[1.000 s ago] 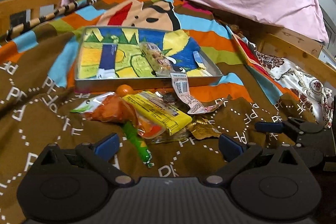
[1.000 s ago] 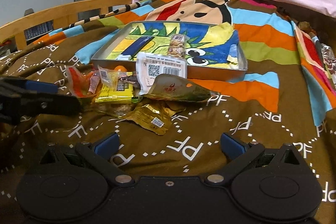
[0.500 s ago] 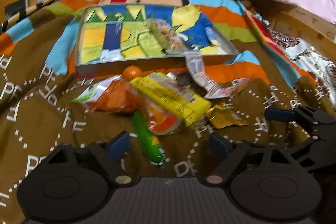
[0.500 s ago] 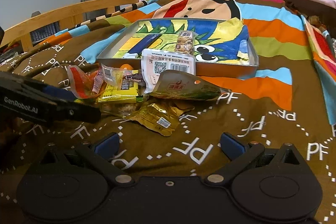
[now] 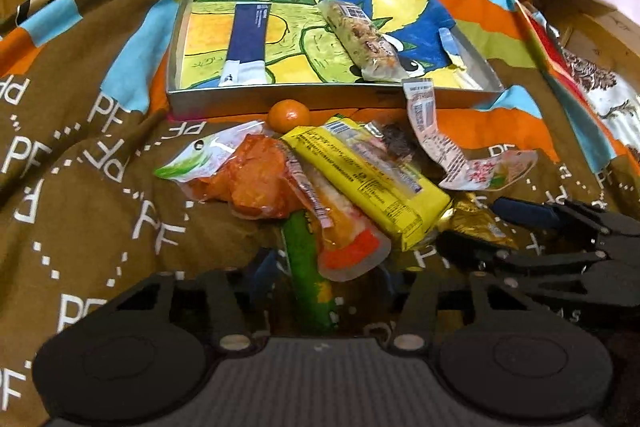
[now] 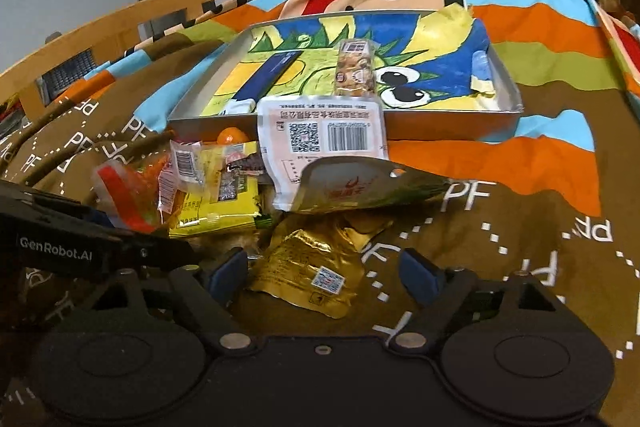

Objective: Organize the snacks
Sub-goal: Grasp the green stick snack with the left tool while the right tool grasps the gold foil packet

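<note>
A heap of snacks is lying on a brown patterned blanket (image 5: 100, 211) spread over a bed, just in front of a shallow metal tray (image 5: 320, 98) lined with a bright cartoon drawing. Taking the tray as the landmark: inside it a dark blue stick packet (image 5: 248, 43) is lying toward its left half and a clear-wrapped nut bar (image 5: 362, 41) is lying diagonally toward its right half. A small orange fruit (image 5: 289, 115) is sitting against the tray's near wall. Nearer the camera than the tray, a yellow packet (image 5: 372, 183) is resting across an orange pouch (image 5: 248, 179), a white barcode-printed packet (image 6: 320, 139) is leaning up against the tray's front wall, a gold foil packet (image 6: 316, 263) is lying at the heap's near edge, and a green stick snack (image 5: 306, 275) is poking out from under the pile.

The left gripper (image 5: 326, 277) is closing its jaws around the near end of the green stick snack, which is lying between them; whether the pads are pressing on it yet cannot be told. The right gripper (image 6: 324, 275) is also closing its jaws, with the gold foil packet between them and a visible gap on either side, so nothing is gripped yet.
</note>
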